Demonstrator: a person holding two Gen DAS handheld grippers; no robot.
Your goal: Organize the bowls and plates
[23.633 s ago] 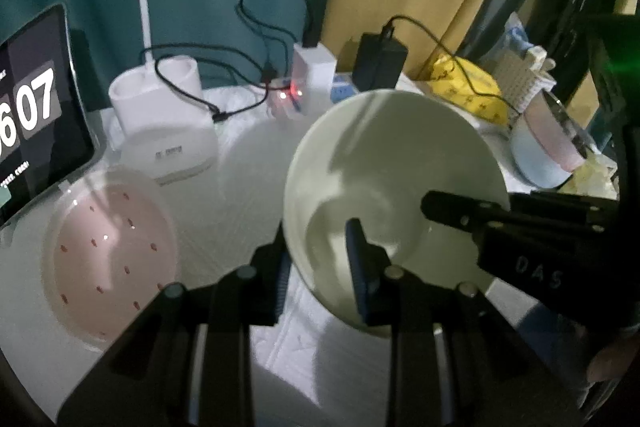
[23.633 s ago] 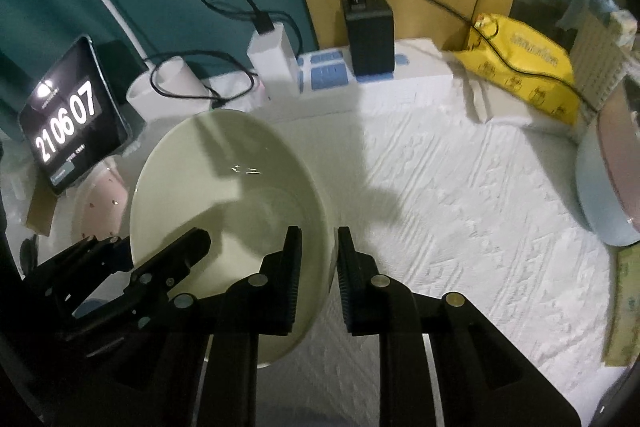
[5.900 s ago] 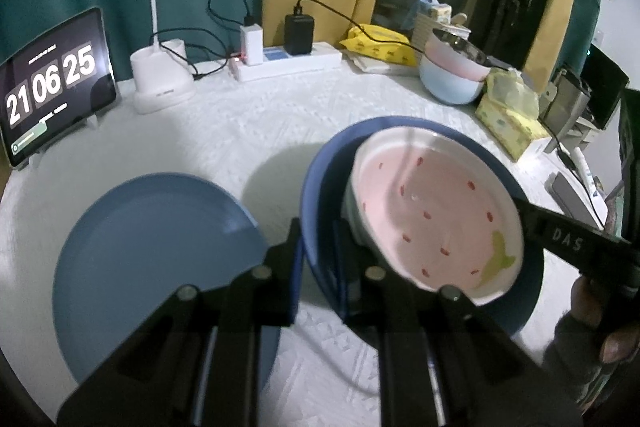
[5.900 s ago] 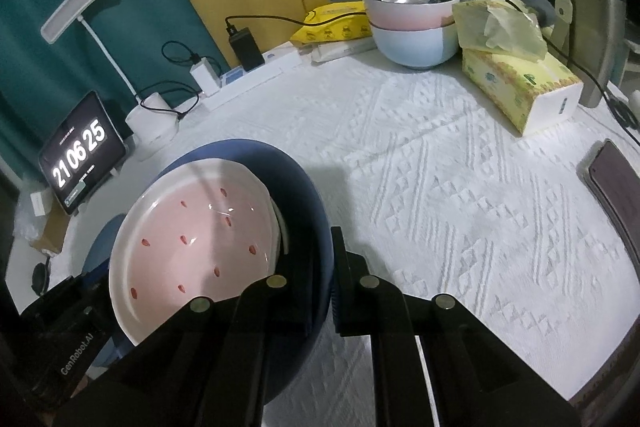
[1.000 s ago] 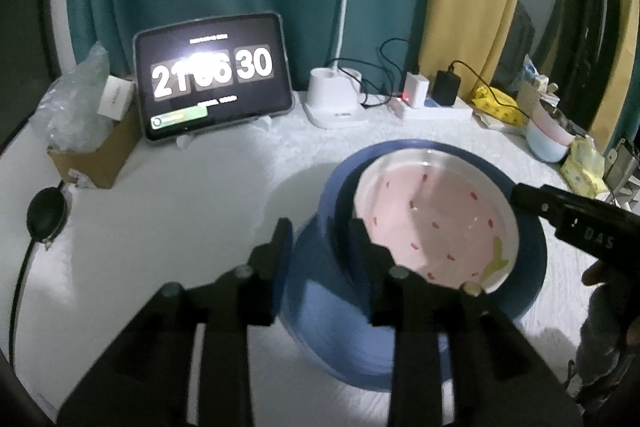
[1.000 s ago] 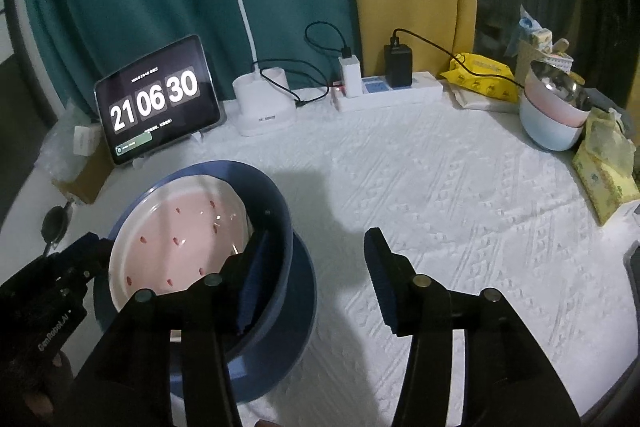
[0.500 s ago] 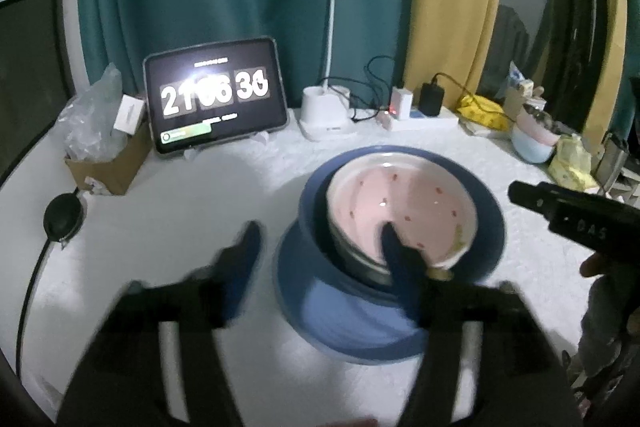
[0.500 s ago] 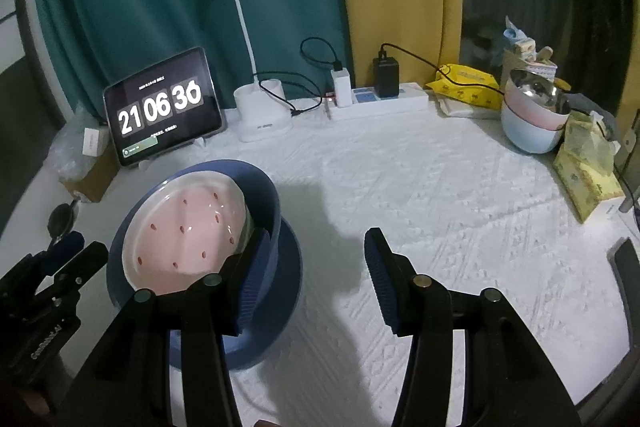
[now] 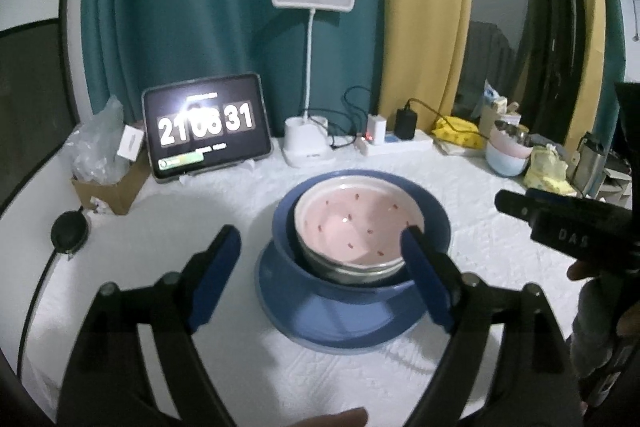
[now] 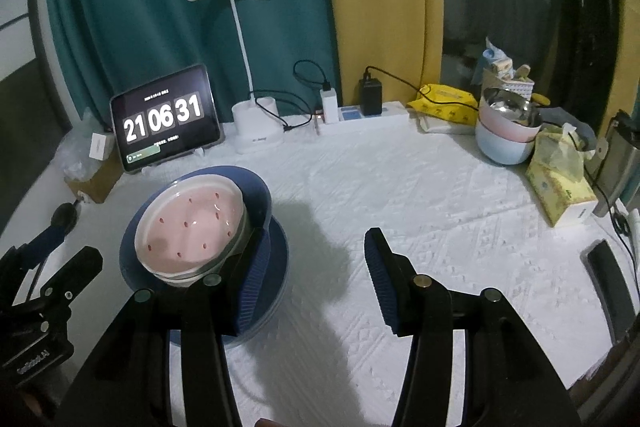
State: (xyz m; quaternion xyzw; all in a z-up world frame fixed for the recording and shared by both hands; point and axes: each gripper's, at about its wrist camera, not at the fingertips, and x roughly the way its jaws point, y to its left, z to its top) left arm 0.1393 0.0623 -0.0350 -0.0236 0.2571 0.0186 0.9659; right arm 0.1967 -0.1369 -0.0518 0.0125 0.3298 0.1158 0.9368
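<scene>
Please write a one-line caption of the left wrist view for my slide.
Left gripper opening, empty, over a pink dotted bowl nested in a blue bowl on a blue plate.

glare blurs the tablet clock's [image 9: 206, 125] middle digits in left view.

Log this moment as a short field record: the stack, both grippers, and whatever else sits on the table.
stack: pink speckled bowl nested in blue bowl, on blue plate
left gripper: jaws opening, nothing gripped
right gripper: open, empty, beside the stack
table: white textured cloth
back edge: clock tablet, desk lamp, power strip
far right: second bowl stack, tissue box
</scene>
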